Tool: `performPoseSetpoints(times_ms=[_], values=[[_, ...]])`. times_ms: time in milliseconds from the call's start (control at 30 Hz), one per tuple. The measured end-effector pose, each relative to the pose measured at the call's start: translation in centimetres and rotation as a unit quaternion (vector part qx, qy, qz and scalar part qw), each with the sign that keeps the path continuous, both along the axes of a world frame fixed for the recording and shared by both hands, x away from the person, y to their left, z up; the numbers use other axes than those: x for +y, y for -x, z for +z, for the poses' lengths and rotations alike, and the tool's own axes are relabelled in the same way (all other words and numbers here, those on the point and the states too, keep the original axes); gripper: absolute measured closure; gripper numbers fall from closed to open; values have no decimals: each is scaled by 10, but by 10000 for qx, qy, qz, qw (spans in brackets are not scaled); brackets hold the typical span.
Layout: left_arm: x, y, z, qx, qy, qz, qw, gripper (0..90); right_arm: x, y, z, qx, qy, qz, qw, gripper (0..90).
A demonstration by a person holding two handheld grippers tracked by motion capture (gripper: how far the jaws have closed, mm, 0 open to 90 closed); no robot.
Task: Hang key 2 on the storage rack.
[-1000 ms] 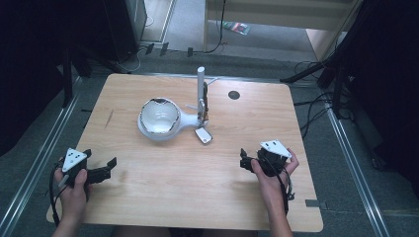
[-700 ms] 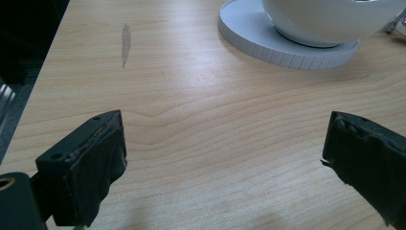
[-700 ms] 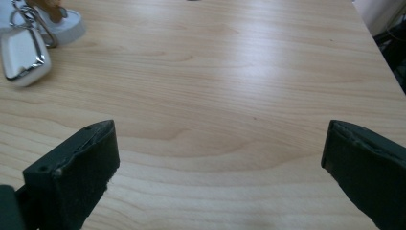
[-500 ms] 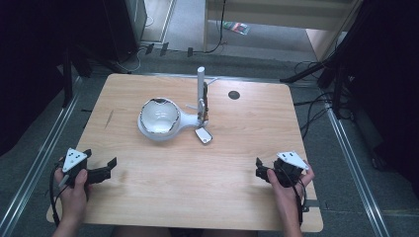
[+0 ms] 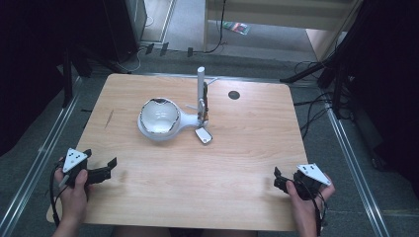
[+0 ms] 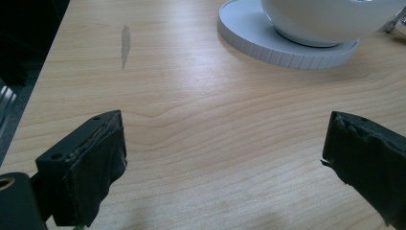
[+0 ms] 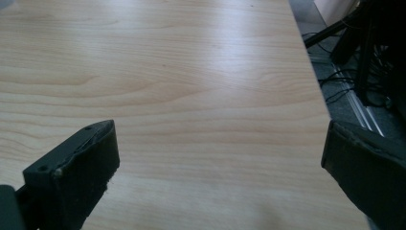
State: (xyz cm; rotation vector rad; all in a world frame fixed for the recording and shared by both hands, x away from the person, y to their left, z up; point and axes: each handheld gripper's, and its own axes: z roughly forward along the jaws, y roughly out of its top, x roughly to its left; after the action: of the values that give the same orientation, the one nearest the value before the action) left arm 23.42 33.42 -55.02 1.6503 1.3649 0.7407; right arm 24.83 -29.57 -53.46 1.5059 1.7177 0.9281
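Observation:
A white stand mixer (image 5: 168, 118) with a shiny bowl (image 5: 159, 115) on a round base stands mid-table, its upright post (image 5: 201, 91) behind to the right. In the left gripper view the base (image 6: 287, 40) and bowl underside (image 6: 330, 19) lie far ahead at the top right. My left gripper (image 5: 101, 170) rests near the table's front left corner, open, nothing between its fingers (image 6: 86, 163). My right gripper (image 5: 279, 181) sits at the front right corner, open and empty, its fingers (image 7: 76, 165) wide apart over bare wood.
The wooden table (image 5: 247, 148) has a small dark hole (image 5: 233, 94) at its back right and a grey scuff (image 6: 125, 40) at the left. A small white tag-like piece (image 5: 203, 136) lies in front of the mixer. Cables and dark stands (image 5: 341, 84) crowd the floor to the right.
My right gripper has drawn back toward the front right corner of the table. The left gripper has stayed where it was.

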Motion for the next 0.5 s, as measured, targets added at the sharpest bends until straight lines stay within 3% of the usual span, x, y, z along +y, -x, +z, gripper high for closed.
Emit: performPoseSetpoints(times_ms=[500], values=[[0,0,0,8,-2,-7,10000,17,-36,17,-8,69,34,-337,9994,0]])
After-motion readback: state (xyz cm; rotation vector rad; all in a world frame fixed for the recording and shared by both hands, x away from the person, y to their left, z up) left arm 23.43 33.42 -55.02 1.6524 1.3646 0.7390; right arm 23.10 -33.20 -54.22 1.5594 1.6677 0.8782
